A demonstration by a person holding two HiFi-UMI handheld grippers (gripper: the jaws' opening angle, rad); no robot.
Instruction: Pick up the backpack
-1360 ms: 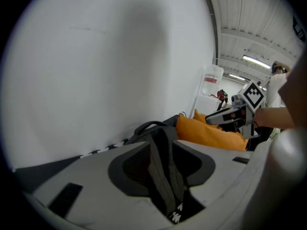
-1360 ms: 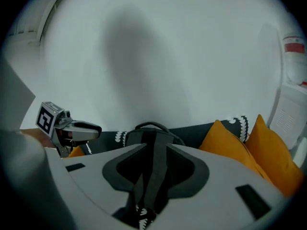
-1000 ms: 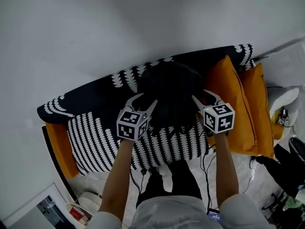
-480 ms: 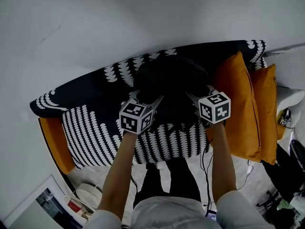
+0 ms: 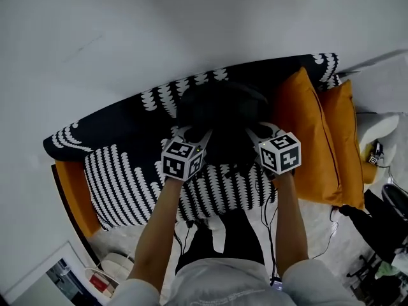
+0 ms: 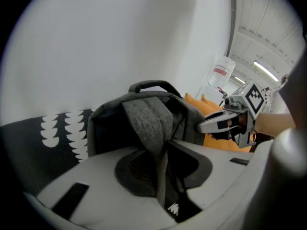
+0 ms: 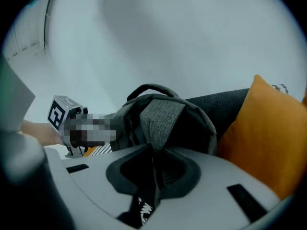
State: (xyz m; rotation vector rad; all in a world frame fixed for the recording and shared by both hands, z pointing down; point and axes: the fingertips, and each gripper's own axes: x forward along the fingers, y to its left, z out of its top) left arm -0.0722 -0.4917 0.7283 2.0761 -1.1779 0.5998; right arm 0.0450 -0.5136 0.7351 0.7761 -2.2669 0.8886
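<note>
**A:** Head view first: where's the backpack [image 5: 220,110]?

**B:** It's on the sofa [image 5: 121,177], leaning against the backrest. The cushions [image 5: 312,132] are at its 3 o'clock.

**A:** And the grippers?

**B:** The left gripper [image 5: 193,134] is at the backpack's 7 o'clock and the right gripper [image 5: 260,132] at its 5 o'clock. Both are up against it.

**A:** Jaws?

**B:** Both pairs have just been closing. The left gripper view shows them pinching a grey strap [image 6: 149,123]. The right gripper view shows them clamped on the other strap [image 7: 160,116].

**A:** The handle [image 6: 151,85]?

**B:** It arches at the backpack's 12 o'clock, with nothing touching it.
</note>
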